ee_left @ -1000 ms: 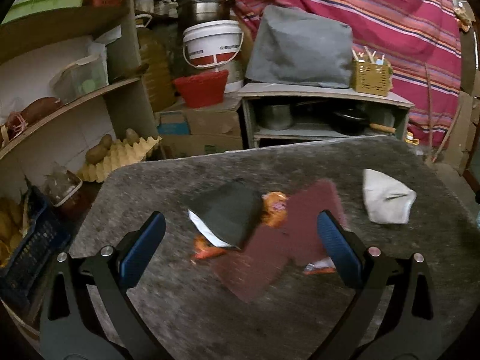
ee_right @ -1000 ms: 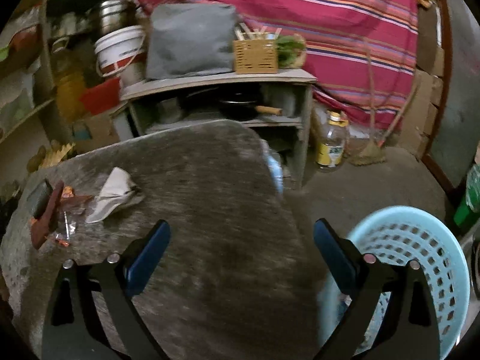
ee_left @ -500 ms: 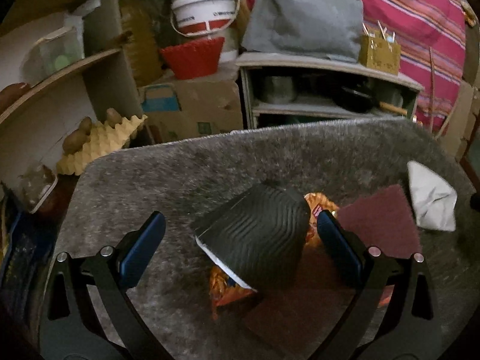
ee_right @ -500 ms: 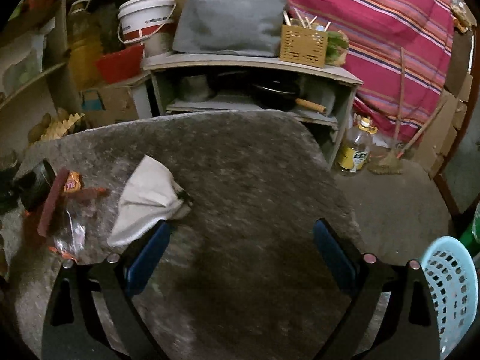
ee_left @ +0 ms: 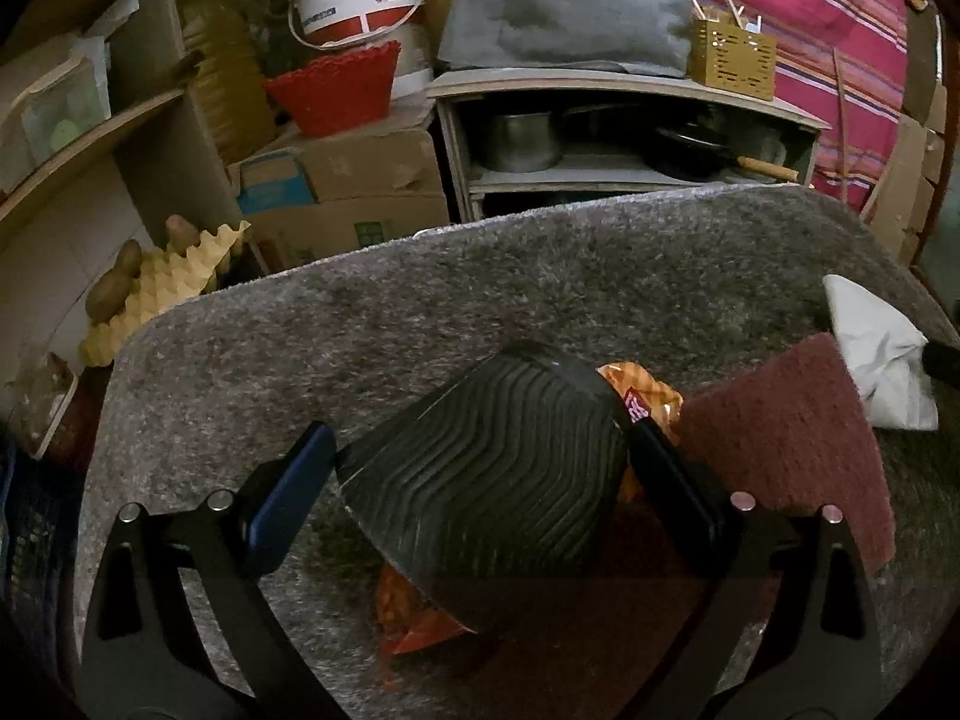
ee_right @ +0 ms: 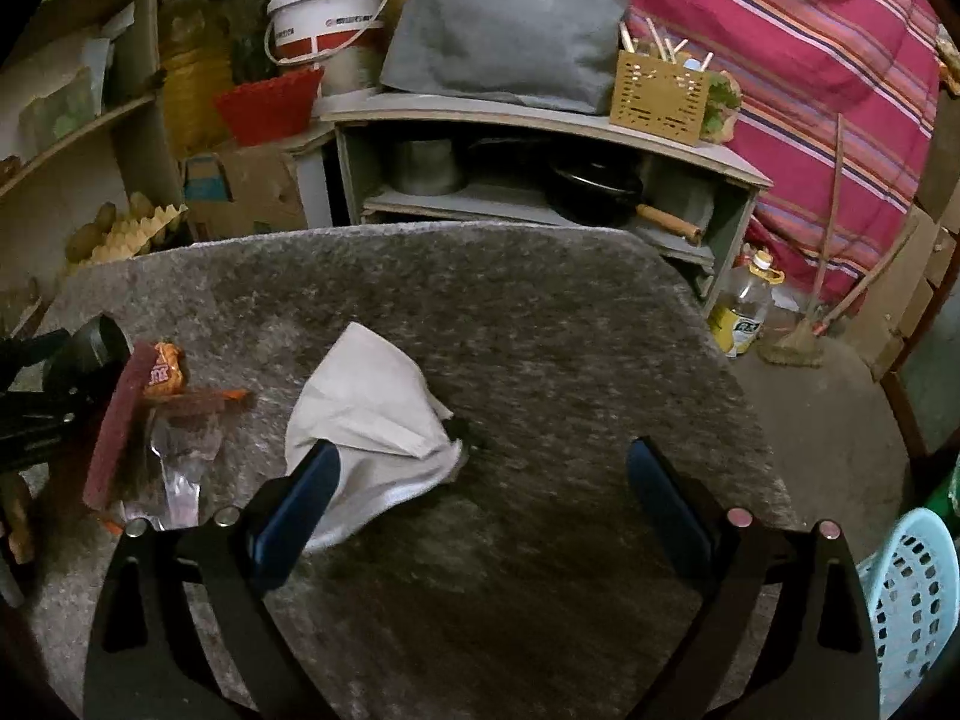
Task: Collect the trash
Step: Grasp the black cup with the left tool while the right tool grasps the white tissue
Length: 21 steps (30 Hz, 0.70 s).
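The left gripper [ee_left: 477, 468] has its jaws spread wide around a black ribbed paper cup [ee_left: 486, 474] lying on its side on the grey carpeted table [ee_left: 420, 300], both blue pads just beside its walls. An orange snack wrapper [ee_left: 645, 390] and a maroon scouring pad [ee_left: 786, 438] lie right of it. The right gripper [ee_right: 477, 498] hangs open over a crumpled white tissue [ee_right: 372, 402]; a light blue basket [ee_right: 906, 594] stands at near right

- The left gripper [ee_left: 480, 489] is showing black angular finger arms with triangular cut-outs.
- Blue pads [ee_left: 288, 498] are lining its fingers.
- The right gripper [ee_right: 480, 507] is wearing matching silver screws near its pads [ee_right: 297, 501].
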Each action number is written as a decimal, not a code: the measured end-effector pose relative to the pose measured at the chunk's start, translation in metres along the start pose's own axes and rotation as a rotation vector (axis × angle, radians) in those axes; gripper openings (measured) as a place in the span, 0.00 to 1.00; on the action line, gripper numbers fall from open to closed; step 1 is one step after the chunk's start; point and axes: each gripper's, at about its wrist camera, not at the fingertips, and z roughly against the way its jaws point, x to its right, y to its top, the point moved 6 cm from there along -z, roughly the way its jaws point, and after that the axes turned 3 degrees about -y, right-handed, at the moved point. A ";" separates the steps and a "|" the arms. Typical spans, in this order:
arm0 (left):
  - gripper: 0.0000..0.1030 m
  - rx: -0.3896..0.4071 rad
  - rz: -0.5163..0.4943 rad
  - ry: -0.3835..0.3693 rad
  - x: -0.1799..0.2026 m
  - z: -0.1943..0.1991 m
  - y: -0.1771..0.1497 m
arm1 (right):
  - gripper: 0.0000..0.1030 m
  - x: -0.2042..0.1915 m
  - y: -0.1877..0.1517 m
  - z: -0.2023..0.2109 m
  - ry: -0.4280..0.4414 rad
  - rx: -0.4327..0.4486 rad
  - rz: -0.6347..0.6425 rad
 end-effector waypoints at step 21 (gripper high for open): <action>0.66 0.000 0.035 0.104 -0.021 0.026 -0.008 | 0.25 -0.017 -0.014 -0.016 0.186 -0.040 -0.074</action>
